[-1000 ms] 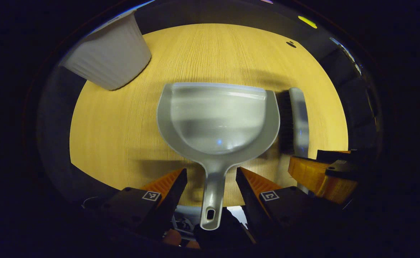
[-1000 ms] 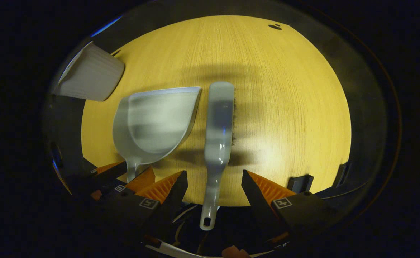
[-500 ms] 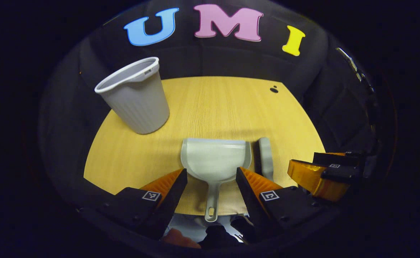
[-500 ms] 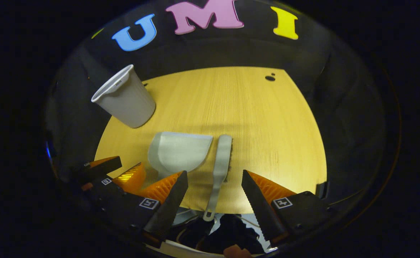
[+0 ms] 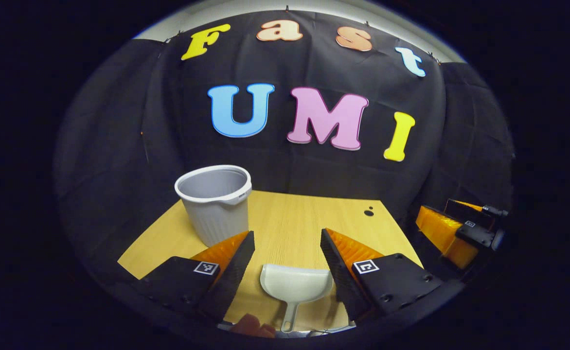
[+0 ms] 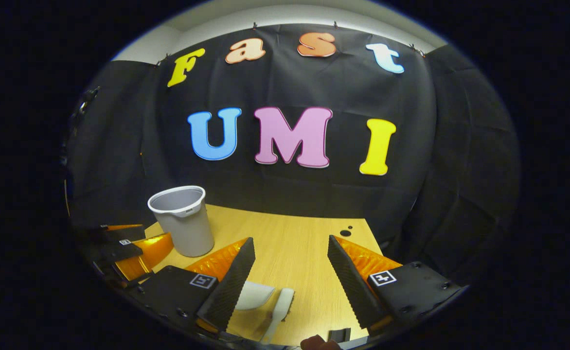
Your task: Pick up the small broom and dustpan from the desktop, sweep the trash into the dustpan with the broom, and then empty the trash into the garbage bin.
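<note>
A grey dustpan (image 5: 294, 289) lies flat on the wooden desktop (image 5: 290, 218), handle toward me, low between the fingers of my open left gripper (image 5: 287, 272), which hangs above and behind it. In the right gripper view the grey broom (image 6: 280, 308) lies beside the dustpan (image 6: 258, 294), below my open right gripper (image 6: 290, 277). Neither gripper touches a tool. A white ribbed garbage bin (image 5: 215, 206) stands upright at the back left of the desktop, seen too as the bin (image 6: 183, 221). Small dark trash specks (image 5: 368, 212) lie near the far right corner, the same specks (image 6: 346, 232).
The right gripper (image 5: 453, 233) hovers off the desktop's right edge. The left gripper (image 6: 129, 248) sits left of the bin. Black cloth walls close the back and sides. A fingertip (image 5: 253, 325) shows at the bottom edge.
Both grippers have tipped up and drawn back from looking straight down on the tools. Dustpan and broom have shrunk to the bottom of each view; they have not moved on the desktop.
</note>
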`<action>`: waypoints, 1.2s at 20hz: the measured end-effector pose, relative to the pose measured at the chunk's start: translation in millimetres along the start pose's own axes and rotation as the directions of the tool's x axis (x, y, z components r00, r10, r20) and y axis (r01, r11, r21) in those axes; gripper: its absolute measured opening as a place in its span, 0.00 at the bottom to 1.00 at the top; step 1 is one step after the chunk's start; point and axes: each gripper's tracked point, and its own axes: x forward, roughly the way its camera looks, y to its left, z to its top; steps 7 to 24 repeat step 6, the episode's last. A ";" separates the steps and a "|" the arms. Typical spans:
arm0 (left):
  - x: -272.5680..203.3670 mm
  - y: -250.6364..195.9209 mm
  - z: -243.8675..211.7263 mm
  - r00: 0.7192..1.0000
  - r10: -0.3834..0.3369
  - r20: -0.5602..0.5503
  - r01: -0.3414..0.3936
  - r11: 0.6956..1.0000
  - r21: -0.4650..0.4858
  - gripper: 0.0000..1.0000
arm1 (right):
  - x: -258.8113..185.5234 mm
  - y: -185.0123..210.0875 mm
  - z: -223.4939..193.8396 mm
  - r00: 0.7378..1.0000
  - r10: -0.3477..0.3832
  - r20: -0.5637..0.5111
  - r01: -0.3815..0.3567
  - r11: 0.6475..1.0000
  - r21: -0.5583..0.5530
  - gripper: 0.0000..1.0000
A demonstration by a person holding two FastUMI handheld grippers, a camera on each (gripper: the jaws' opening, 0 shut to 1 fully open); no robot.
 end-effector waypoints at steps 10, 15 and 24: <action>-39.2 8.1 63.9 0.956 -0.006 0.294 -0.023 0.995 0.094 0.82 | -12.0 15.5 45.3 0.986 0.032 0.161 -0.033 0.999 0.008 0.87; -39.2 8.1 63.9 0.956 -0.006 0.294 -0.023 0.995 0.094 0.82 | -12.0 15.5 45.3 0.986 0.032 0.161 -0.033 0.999 0.008 0.87; -39.2 8.1 63.9 0.956 -0.006 0.294 -0.023 0.995 0.094 0.82 | -12.0 15.5 45.3 0.986 0.032 0.161 -0.033 0.999 0.008 0.87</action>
